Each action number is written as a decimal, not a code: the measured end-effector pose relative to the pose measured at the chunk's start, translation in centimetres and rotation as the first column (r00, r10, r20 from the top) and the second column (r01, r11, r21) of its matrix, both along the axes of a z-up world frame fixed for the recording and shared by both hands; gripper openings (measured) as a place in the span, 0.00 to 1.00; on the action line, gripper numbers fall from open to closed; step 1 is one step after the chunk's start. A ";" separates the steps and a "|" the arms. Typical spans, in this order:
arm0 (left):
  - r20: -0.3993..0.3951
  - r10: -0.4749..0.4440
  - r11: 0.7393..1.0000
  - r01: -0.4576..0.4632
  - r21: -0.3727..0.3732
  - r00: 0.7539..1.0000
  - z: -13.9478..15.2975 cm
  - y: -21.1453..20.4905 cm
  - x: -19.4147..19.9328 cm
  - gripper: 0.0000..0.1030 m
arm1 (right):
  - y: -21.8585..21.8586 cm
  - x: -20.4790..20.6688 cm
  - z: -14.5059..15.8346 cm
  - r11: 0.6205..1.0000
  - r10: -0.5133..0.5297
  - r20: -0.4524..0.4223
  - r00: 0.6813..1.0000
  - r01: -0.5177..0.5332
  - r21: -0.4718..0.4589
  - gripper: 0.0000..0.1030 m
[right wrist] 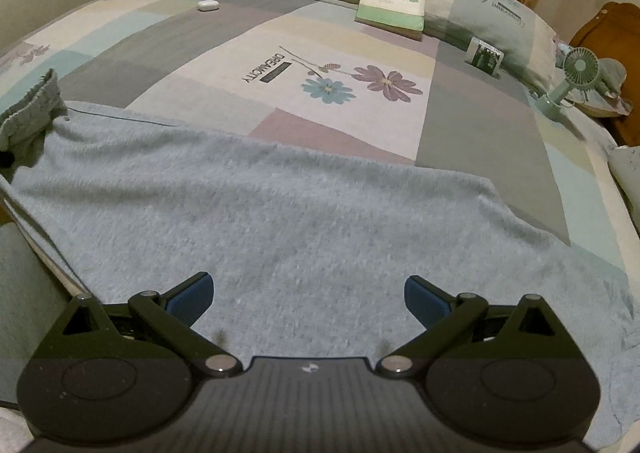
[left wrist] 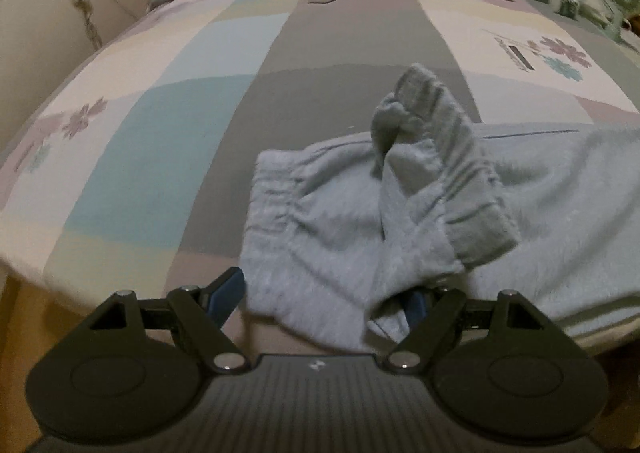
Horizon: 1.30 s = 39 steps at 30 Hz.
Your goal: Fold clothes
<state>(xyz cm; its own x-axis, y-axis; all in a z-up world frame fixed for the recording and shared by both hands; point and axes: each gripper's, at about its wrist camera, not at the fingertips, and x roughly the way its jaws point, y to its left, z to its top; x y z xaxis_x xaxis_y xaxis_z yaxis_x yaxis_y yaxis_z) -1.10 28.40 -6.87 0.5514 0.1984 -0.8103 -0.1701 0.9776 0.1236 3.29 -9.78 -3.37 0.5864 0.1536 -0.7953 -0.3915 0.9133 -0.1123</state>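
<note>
Both tongs stand wide: left tongs [left wrist: 326, 295] straddle the elastic waistband end of the light blue fleece trousers [left wrist: 320, 229], fabric draped over one pad, unpinched; right tongs [right wrist: 308, 295] hover empty above the trouser leg spread across the bed [right wrist: 480, 125]

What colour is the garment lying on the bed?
The garment is plain light blue, with elastic gathered cuffs; it shows best in the right wrist view.

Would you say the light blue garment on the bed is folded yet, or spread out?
Mostly spread: the light blue garment lies flat across the bed, only its waistband end bunched up.
</note>
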 end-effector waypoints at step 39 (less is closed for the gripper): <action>0.063 -0.178 0.977 0.184 -0.106 0.982 0.6 -2.1 2.2 0.69 | 16.2 8.3 3.3 0.852 0.504 0.054 0.862 -0.506 0.136 0.53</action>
